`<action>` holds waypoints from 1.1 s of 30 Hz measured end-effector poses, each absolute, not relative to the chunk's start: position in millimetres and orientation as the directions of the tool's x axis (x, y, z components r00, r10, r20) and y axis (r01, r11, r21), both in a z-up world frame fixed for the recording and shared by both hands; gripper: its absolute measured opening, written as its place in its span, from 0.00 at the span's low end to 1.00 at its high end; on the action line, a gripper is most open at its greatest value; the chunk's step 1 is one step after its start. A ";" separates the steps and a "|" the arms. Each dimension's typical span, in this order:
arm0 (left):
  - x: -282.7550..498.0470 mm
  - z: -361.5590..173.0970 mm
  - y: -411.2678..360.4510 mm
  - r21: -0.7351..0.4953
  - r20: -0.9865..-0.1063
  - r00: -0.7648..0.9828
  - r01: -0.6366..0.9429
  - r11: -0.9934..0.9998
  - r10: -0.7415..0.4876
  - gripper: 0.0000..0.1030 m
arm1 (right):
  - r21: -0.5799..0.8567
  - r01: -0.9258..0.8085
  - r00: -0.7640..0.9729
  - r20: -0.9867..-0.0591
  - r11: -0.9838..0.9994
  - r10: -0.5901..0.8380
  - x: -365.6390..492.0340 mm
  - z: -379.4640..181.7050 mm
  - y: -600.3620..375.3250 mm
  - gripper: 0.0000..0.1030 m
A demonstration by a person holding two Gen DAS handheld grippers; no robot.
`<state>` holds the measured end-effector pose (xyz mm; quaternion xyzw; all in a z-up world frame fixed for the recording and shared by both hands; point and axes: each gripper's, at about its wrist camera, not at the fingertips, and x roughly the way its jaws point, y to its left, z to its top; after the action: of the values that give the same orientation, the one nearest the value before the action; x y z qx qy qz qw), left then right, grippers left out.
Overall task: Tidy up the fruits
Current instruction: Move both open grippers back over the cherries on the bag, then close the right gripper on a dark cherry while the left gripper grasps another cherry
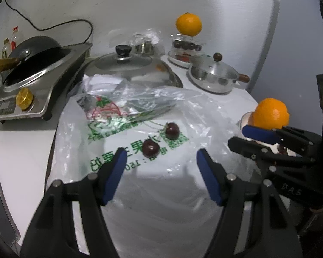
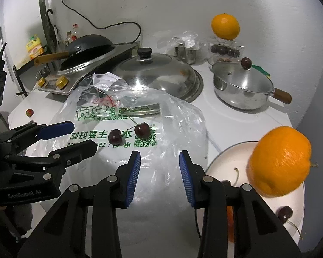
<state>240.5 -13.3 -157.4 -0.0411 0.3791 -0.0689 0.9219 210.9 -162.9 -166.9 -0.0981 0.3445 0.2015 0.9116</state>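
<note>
Surface: white kitchen counter [image 2: 236, 120] under a white wall; a clear plastic bag [image 2: 178, 124] with green print lies flat on it
Cherries: two dark cherries [image 1: 160, 139] lie on the bag, close together, stems toward the back
Left gripper [image 1: 161, 172]: jaws apart with nothing between them; the cherries are just ahead of the blue pads [image 1: 114, 178]
Right gripper [image 2: 159, 176]: jaws apart by a narrower gap, empty, over the bag
Plate: white plate [image 2: 224, 161] to the right of the bag; it holds an orange [image 2: 280, 161] and a loose cherry [image 2: 284, 213]
Behind: domed pot lid [image 2: 157, 75]; small steel pan [image 2: 241, 90]; second orange [image 2: 225, 26] on a clear box; black wok [image 2: 90, 45] on a cooker at the left
</note>
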 end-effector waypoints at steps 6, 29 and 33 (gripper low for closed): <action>249.2 -163.3 0.4 -0.140 -0.697 0.701 0.069 0.988 -0.148 0.67 | -0.039 -0.453 0.664 -0.681 0.891 0.308 223.7 -172.6 -150.1 0.39; 278.7 -187.2 34.9 -0.207 -0.720 0.678 -0.006 0.978 -0.148 0.67 | -0.061 -0.499 0.616 -0.726 0.864 0.305 272.7 -195.5 -110.0 0.39; 282.2 -190.7 35.1 -0.208 -0.724 0.673 -0.004 0.978 -0.151 0.67 | -0.063 -0.502 0.609 -0.734 0.863 0.301 280.5 -200.6 -106.2 0.38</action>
<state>282.2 35.1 -190.7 -0.0966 0.4021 -0.0403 0.9096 280.5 -106.2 -200.6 -0.1322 0.3802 0.2261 0.8870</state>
